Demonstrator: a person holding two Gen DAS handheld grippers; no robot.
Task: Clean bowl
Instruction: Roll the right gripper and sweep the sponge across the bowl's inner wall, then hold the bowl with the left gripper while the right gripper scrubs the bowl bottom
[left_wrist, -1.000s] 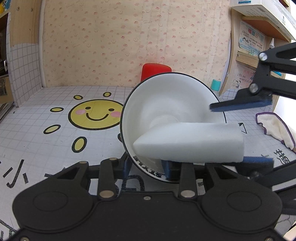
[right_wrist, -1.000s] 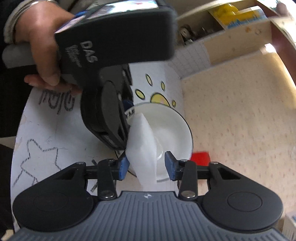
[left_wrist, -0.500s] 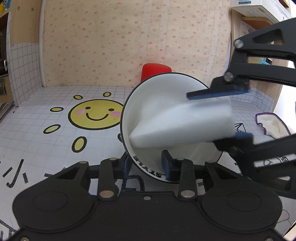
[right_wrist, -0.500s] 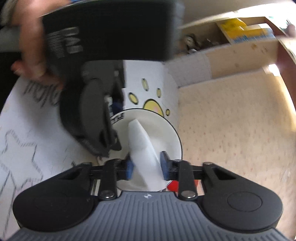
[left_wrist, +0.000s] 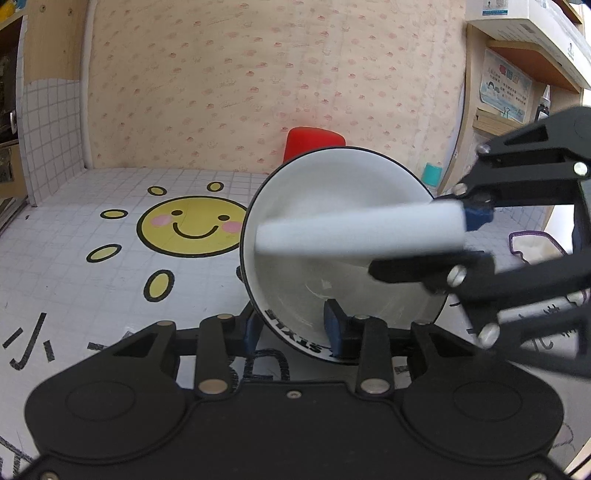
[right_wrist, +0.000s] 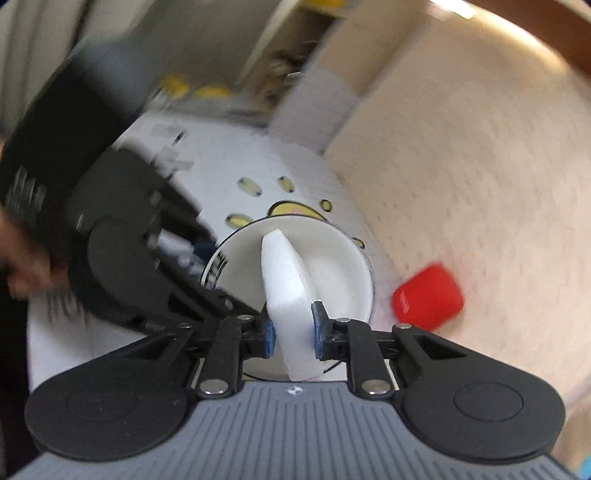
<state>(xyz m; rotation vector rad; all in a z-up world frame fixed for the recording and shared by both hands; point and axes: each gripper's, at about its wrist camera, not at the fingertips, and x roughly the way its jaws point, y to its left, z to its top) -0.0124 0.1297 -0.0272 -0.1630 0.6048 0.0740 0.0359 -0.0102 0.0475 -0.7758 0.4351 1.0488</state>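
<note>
Swept upward — sponge (left_wrist: 360, 230) clamped in right jaws, left jaws gripping bowl (left_wrist: 343, 254).

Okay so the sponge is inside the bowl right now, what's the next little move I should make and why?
Probably sweep the white sponge down across the lower inside wall of the bowl. The right gripper is shut on the sponge, which lies across the bowl's middle, while the left gripper clamps the tilted bowl by its rim. Faint streaks show below the sponge, so that area likely needs wiping.

patterned wallpaper (left_wrist: 258, 81), gridded sun mat (left_wrist: 74, 288)
</note>
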